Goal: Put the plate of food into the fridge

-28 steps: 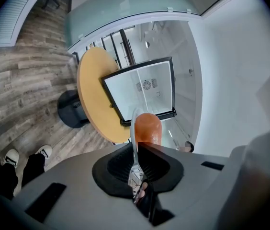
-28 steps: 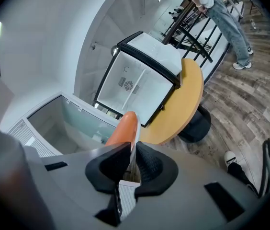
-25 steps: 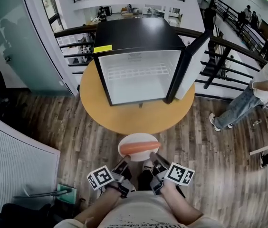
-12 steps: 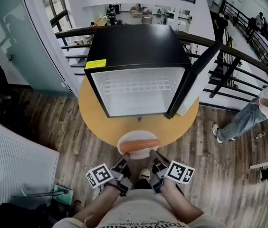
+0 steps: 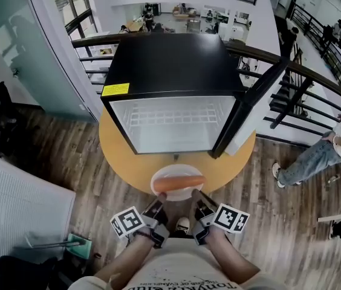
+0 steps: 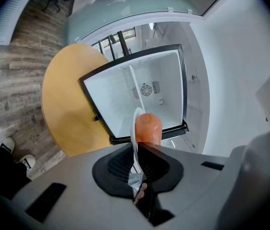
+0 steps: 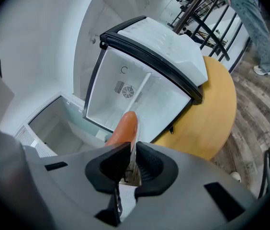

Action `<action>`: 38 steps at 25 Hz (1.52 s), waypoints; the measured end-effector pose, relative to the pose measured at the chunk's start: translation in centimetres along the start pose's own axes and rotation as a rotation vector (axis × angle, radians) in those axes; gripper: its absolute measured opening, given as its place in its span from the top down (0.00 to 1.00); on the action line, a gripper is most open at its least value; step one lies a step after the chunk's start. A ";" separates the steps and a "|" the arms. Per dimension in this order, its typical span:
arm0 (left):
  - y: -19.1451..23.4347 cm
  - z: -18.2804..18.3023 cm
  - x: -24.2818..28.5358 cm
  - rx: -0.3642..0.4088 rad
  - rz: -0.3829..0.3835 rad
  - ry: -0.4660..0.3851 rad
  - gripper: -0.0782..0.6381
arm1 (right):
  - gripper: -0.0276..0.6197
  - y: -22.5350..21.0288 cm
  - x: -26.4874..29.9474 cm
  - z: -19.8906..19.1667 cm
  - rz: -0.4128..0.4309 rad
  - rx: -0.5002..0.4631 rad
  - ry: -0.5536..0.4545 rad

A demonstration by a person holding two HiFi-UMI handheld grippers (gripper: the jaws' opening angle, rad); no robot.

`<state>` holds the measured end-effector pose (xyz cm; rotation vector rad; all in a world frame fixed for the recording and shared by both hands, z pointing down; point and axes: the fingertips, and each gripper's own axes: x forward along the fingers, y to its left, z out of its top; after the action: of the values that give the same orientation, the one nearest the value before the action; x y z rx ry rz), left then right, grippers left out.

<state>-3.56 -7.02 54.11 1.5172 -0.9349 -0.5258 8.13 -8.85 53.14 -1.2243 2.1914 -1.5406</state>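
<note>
In the head view, the plate [image 5: 176, 170] hangs just ahead of both sets of fingers, over the near edge of the round tabletop [image 5: 122, 162] and in front of the open fridge [image 5: 170, 59]. It is white, shallow and oval. A single orange-pink sausage [image 5: 180, 183] lies across it.

In the left gripper view, the left gripper [image 6: 137, 164] has its fingers clenched on the plate's thin rim, with the sausage beyond them.

In the right gripper view, the right gripper [image 7: 131, 163] likewise has its fingers clamped on the near rim.

The plate looks stiff, light and smooth, so probably slippery at that narrow edge. The rim is the only sensible hold. The sausage sits loose and could roll, so the plate wants keeping level.
</note>
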 end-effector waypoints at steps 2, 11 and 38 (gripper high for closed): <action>-0.1 0.4 0.4 -0.002 -0.011 0.004 0.83 | 0.87 0.1 0.4 0.3 -0.002 0.000 -0.005; -0.2 3.0 1.0 -0.009 0.018 0.037 0.83 | 0.87 1.0 2.5 1.0 -0.013 0.026 -0.040; -4.5 12.9 8.9 -0.001 -0.045 0.016 0.83 | 0.88 4.6 10.9 10.3 0.009 -0.017 -0.135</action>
<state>-7.35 -22.10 49.05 1.5421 -0.8896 -0.5464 4.76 -23.21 47.84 -1.2821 2.1252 -1.3952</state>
